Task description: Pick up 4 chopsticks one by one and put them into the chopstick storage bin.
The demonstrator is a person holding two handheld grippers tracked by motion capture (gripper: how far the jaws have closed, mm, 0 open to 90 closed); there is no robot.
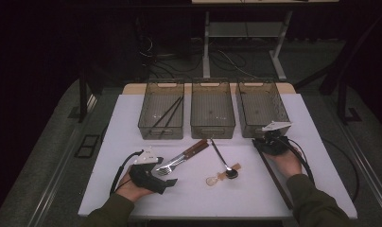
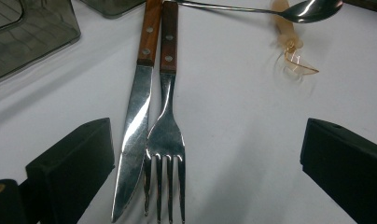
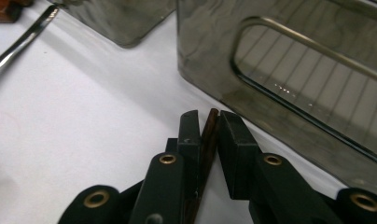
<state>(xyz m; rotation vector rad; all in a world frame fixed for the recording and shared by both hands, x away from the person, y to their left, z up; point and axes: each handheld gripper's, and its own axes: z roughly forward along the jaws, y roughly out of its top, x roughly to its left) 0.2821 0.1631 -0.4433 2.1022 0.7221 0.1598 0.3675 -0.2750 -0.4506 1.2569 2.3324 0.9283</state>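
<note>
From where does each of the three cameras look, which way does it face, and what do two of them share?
High view: above the person's side, facing forward and down on the table and three bins; forearms, left gripper and right gripper show.
Left gripper view: rides the left gripper, facing along its open fingers at a knife and fork between them.
Right gripper view: rides the right gripper, low, facing the right bin; its fingers clamp a chopstick.
Shared: knife and fork also appear in the high view.
</note>
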